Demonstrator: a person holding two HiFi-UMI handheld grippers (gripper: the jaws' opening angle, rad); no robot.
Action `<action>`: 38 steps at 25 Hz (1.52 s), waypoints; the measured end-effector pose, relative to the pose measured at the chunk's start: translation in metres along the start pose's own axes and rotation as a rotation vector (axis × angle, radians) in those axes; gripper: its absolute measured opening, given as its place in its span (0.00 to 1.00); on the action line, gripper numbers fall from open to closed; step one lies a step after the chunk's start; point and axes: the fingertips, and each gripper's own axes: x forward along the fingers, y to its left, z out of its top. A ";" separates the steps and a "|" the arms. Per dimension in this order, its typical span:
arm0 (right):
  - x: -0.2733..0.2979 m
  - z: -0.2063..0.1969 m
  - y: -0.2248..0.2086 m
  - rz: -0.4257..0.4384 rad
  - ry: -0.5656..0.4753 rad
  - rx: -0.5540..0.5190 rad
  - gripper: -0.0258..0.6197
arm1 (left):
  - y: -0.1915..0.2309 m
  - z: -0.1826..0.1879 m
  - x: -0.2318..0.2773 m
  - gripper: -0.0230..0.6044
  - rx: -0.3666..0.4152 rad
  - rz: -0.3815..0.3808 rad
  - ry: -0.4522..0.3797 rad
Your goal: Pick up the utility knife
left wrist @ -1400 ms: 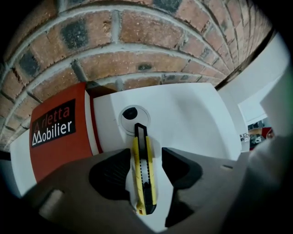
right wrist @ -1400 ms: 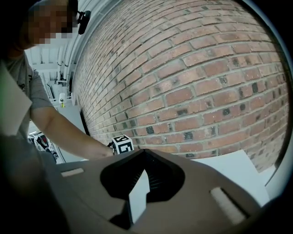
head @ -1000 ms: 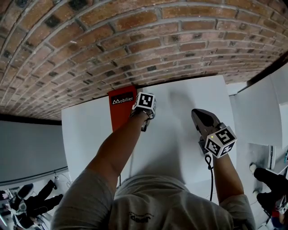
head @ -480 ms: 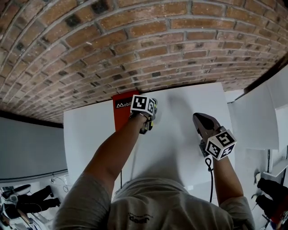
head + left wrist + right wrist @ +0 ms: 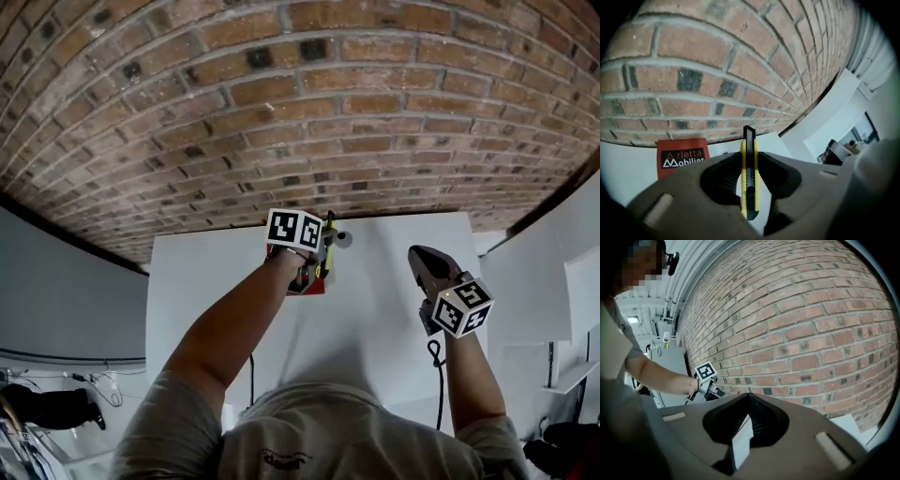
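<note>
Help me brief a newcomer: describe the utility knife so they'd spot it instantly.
In front of the brick wall stands a white table, with the left claw above it. Clamped between its jaws is the utility knife: slim, yellow with a black centre strip, unlike the flat red sheet on the table.

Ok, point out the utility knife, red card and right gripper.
utility knife (image 5: 749, 180), left gripper view, mid body.
red card (image 5: 681, 158), left gripper view, logo label.
right gripper (image 5: 419, 254), head view, tip of jaws.
</note>
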 end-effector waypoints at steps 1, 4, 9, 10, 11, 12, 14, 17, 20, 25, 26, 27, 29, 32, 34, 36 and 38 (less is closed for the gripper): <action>0.003 0.006 0.007 0.001 -0.003 -0.007 0.05 | -0.001 0.005 -0.015 0.22 0.004 -0.015 -0.024; 0.012 0.024 0.029 0.008 -0.008 -0.026 0.05 | -0.002 0.014 -0.061 0.22 0.009 -0.063 -0.090; 0.034 0.064 0.061 0.025 -0.024 -0.089 0.05 | 0.009 0.041 -0.142 0.22 0.020 -0.106 -0.236; 0.038 0.071 0.068 0.029 -0.028 -0.097 0.05 | 0.011 0.046 -0.159 0.22 0.025 -0.113 -0.265; 0.042 0.078 0.075 0.033 -0.033 -0.102 0.05 | 0.012 0.050 -0.176 0.22 0.032 -0.120 -0.293; 0.046 0.086 0.083 0.038 -0.038 -0.104 0.05 | 0.013 0.055 -0.192 0.22 0.041 -0.128 -0.320; 0.053 0.099 0.098 0.047 -0.046 -0.105 0.05 | 0.013 0.064 -0.225 0.22 0.061 -0.145 -0.370; 0.064 0.120 0.121 0.055 -0.051 -0.114 0.05 | 0.011 0.075 -0.272 0.22 0.099 -0.176 -0.437; 0.075 0.142 0.147 0.067 -0.060 -0.128 0.05 | 0.007 0.083 -0.318 0.22 0.140 -0.199 -0.506; 0.087 0.183 0.189 0.096 -0.095 -0.148 0.05 | -0.003 0.092 -0.388 0.22 0.230 -0.239 -0.625; 0.088 0.191 0.196 0.102 -0.101 -0.152 0.05 | -0.005 0.093 -0.401 0.22 0.248 -0.245 -0.647; 0.089 0.198 0.204 0.108 -0.106 -0.155 0.05 | -0.007 0.094 -0.413 0.22 0.265 -0.249 -0.668; 0.090 0.212 0.217 0.118 -0.116 -0.163 0.05 | -0.011 0.095 -0.437 0.22 0.299 -0.249 -0.711; 0.090 0.234 0.238 0.134 -0.130 -0.180 0.05 | -0.017 0.097 -0.472 0.22 0.349 -0.254 -0.770; 0.090 0.248 0.251 0.143 -0.137 -0.192 0.05 | -0.023 0.100 -0.494 0.23 0.374 -0.265 -0.804; 0.090 0.259 0.258 0.150 -0.148 -0.203 0.05 | -0.029 0.102 -0.510 0.23 0.399 -0.276 -0.835; 0.088 0.267 0.261 0.159 -0.161 -0.212 0.05 | -0.037 0.104 -0.522 0.23 0.423 -0.281 -0.863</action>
